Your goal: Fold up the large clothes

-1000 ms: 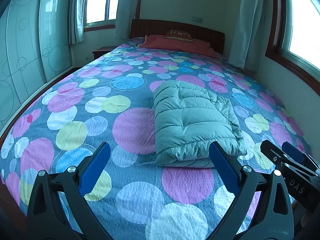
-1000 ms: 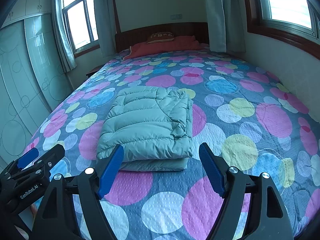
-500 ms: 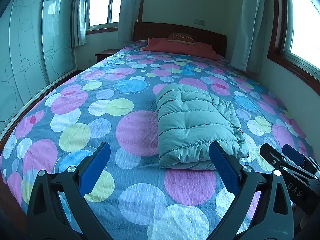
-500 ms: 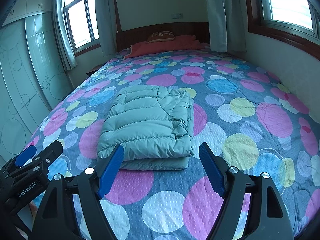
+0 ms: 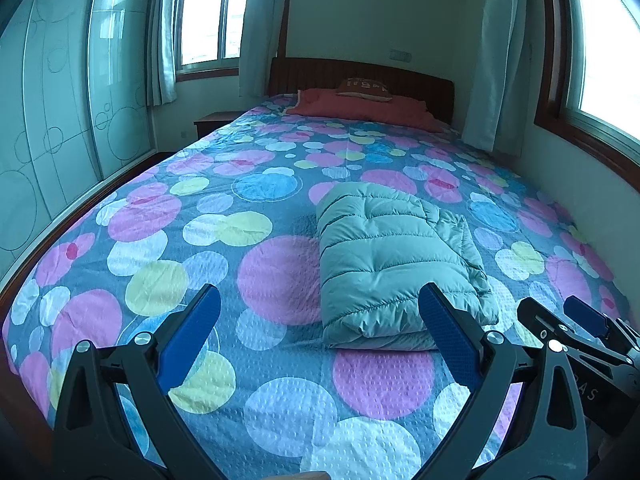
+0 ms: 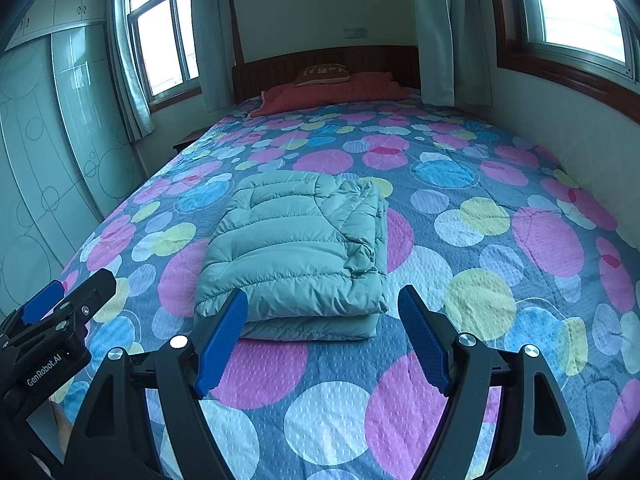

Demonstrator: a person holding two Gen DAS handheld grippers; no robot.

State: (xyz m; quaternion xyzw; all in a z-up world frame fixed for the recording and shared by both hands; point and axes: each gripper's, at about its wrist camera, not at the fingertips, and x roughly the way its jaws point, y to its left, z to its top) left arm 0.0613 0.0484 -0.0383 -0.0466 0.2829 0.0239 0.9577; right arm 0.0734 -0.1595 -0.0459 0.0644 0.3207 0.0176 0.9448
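Both tools empty: the left gripper (image 5: pixel 316 322) and the right gripper (image 6: pixel 322 324) hover with jaws spread wide, short of a folded jacket (image 6: pixel 296 248) on the spotted bedspread (image 6: pixel 480 216). The folding looks finished; any next move would only be tidying or stepping away. The pale green quilted jacket lies mid-bed, a thick, squared bundle.
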